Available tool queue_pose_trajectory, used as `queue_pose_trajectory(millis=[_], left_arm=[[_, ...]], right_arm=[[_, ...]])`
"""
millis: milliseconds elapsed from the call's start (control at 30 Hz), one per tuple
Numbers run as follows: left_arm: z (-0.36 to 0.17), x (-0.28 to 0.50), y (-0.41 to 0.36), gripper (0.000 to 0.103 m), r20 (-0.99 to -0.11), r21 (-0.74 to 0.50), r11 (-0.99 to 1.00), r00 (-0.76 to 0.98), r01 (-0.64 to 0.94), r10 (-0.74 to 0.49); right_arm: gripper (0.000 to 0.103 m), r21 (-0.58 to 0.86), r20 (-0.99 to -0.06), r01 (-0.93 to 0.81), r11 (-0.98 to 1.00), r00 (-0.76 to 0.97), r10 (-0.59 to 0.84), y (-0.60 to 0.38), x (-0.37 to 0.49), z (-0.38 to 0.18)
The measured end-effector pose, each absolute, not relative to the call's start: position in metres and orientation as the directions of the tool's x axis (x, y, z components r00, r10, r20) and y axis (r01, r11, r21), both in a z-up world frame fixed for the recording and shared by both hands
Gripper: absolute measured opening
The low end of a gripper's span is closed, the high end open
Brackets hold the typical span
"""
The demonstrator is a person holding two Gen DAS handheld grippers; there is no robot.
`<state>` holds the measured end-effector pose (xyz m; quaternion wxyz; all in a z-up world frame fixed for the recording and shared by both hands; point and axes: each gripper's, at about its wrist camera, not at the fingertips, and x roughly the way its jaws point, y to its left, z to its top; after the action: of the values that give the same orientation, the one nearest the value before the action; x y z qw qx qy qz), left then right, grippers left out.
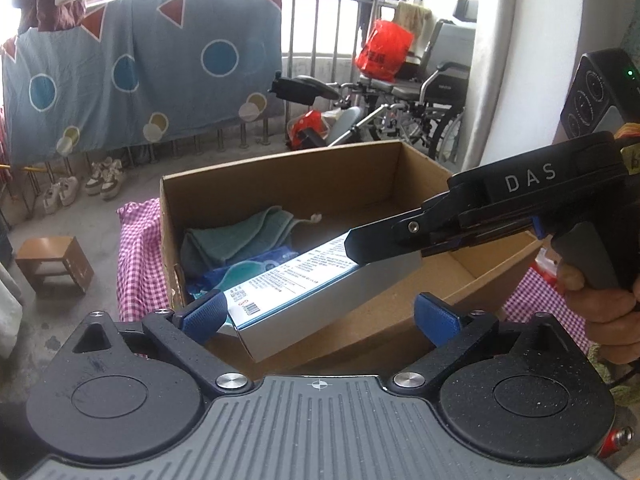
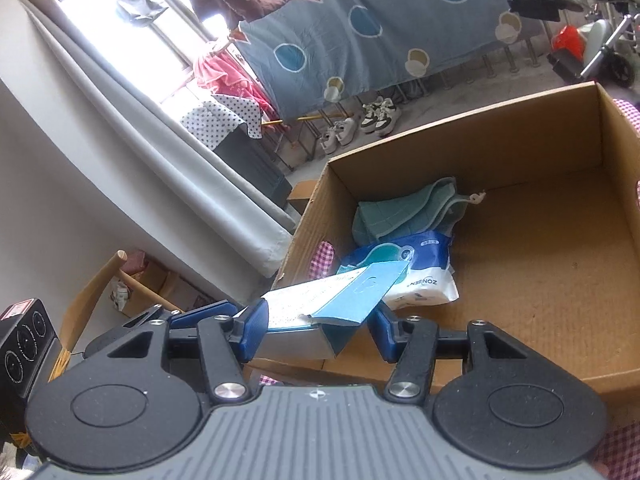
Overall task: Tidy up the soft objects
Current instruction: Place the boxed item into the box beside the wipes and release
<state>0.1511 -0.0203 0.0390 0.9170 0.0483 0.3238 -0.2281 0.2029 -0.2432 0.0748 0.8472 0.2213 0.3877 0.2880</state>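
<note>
Left wrist view shows the right gripper (image 1: pixel 362 250) pinching one end of a long silver carton (image 1: pixel 304 300) and tilting it over the near wall of the cardboard box (image 1: pixel 280 184), probably so it slides in beside the green cloth (image 1: pixel 240 236) and wipes pack (image 2: pixel 416 272). The left gripper (image 1: pixel 320 314) hangs with fingers spread, the carton's low end between them, touching only the left pad, likely to steady it.

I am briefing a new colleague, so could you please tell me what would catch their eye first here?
A long silver-and-blue carton slants over the near rim of the open cardboard box, pinched at its far end by the right hand-held gripper. Inside lie a folded green cloth and a blue-and-white soft pack.
</note>
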Motion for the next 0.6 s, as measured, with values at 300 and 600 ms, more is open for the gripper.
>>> queue_pose_trajectory(millis=[300, 600], left_arm=[[0.025, 0.156, -0.013, 0.102, -0.672, -0.020, 0.911, 0.668, 0.413, -0.318], [0.029, 0.143, 0.028, 0.102, -0.647, -0.147, 0.923, 0.671, 0.355, -0.361]], right_arm=[[0.058, 0.535, -0.660, -0.300, 0.790, 0.435, 0.612, -0.237, 0.246, 0.034], [0.058, 0.497, -0.739, -0.259, 0.828, 0.374, 0.560, -0.256, 0.261, 0.030]])
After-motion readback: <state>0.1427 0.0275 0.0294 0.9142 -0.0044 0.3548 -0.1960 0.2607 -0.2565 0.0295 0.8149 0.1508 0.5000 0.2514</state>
